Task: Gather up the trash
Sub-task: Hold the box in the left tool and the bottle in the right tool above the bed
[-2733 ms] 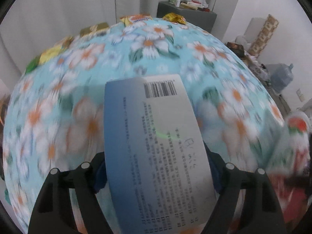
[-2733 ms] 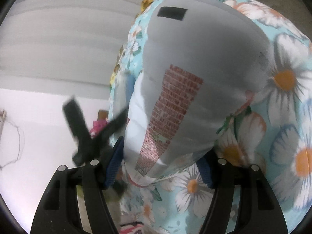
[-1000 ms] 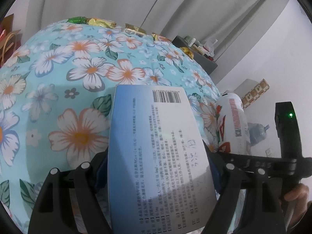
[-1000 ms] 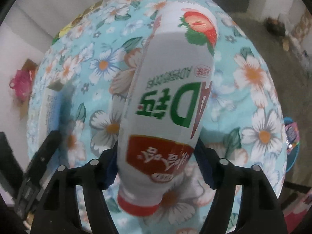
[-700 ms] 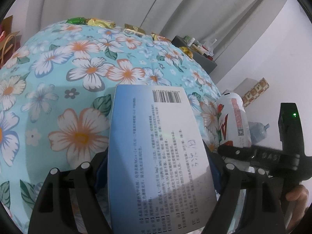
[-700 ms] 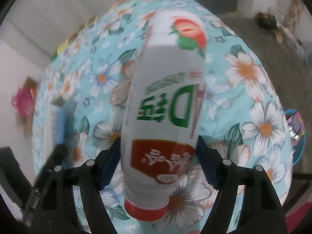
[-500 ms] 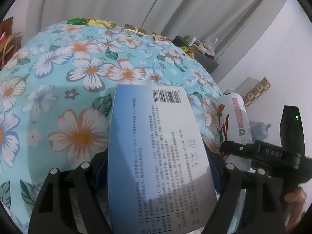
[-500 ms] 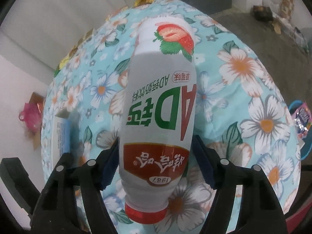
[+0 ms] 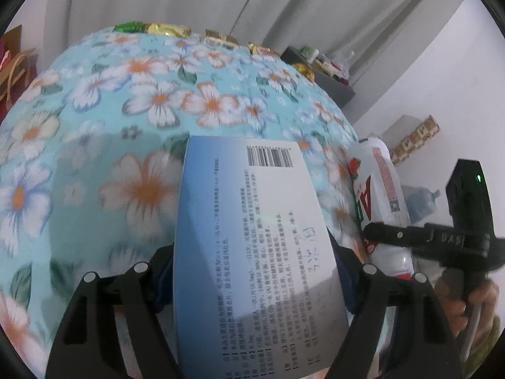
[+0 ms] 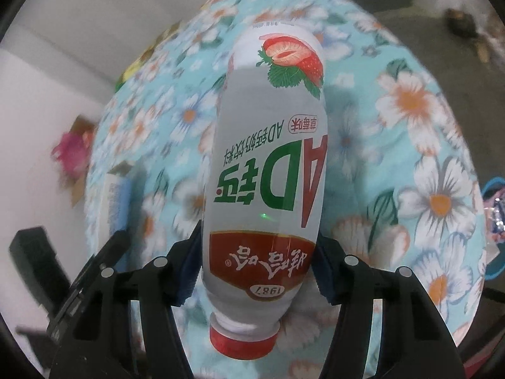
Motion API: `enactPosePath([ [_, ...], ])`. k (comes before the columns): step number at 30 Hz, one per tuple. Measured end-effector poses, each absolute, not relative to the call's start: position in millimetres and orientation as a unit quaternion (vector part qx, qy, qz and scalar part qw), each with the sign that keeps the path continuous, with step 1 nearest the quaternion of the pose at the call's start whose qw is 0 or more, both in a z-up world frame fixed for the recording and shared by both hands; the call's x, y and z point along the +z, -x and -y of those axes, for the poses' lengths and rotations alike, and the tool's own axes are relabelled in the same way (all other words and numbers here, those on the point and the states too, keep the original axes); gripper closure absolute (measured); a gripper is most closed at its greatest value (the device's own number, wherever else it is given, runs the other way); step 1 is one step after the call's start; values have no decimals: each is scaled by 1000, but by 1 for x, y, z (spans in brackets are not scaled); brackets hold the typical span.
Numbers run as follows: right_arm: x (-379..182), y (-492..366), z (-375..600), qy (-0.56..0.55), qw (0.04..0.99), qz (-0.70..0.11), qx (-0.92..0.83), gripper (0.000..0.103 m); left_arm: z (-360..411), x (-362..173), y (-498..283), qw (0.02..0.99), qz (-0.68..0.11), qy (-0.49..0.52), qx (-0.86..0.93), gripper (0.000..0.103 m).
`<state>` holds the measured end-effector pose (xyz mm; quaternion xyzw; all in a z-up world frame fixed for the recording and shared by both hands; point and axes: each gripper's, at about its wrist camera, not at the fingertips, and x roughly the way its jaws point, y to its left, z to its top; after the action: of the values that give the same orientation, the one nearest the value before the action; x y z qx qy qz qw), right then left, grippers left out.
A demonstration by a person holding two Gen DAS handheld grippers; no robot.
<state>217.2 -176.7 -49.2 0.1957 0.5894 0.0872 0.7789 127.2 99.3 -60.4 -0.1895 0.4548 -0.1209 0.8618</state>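
Observation:
My left gripper is shut on a flat blue-and-white medicine box with a barcode, held above the floral tablecloth. My right gripper is shut on a white AD calcium milk bottle with a strawberry print, its red cap pointing towards the camera. The bottle and the right gripper also show at the right of the left wrist view. The box and the left gripper show at the left of the right wrist view.
Several snack wrappers lie along the table's far edge. A grey cabinet with small items stands behind. A blue basin with wrappers sits off the table's right side. A pink bag lies on the floor at left.
Both grippers keep their loads over the table. The right gripper with the bottle has tilted and shifted a little; the left view has drifted slightly.

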Motion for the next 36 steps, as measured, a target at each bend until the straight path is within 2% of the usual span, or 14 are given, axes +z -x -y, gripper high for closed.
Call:
enactPosePath([
  [5, -51, -189, 173, -181, 771, -598, 124, 46, -102, -60, -112, 854, -470, 187, -122, 25],
  [10, -53, -177, 170, -182, 794, -569, 112, 44, -97, -56, -114, 857, -478, 159, -112, 19],
  [22, -47, -170, 191, -213, 811, -536, 98, 39, -79, -65, -126, 867, -483, 87, -89, 18],
  [27, -49, -171, 184, -202, 821, -527, 91, 38, -75, -67, -126, 874, -476, 58, -73, 29],
  [36, -50, -170, 183, -203, 826, -519, 88, 41, -71, -66, -125, 878, -472, 42, -69, 30],
])
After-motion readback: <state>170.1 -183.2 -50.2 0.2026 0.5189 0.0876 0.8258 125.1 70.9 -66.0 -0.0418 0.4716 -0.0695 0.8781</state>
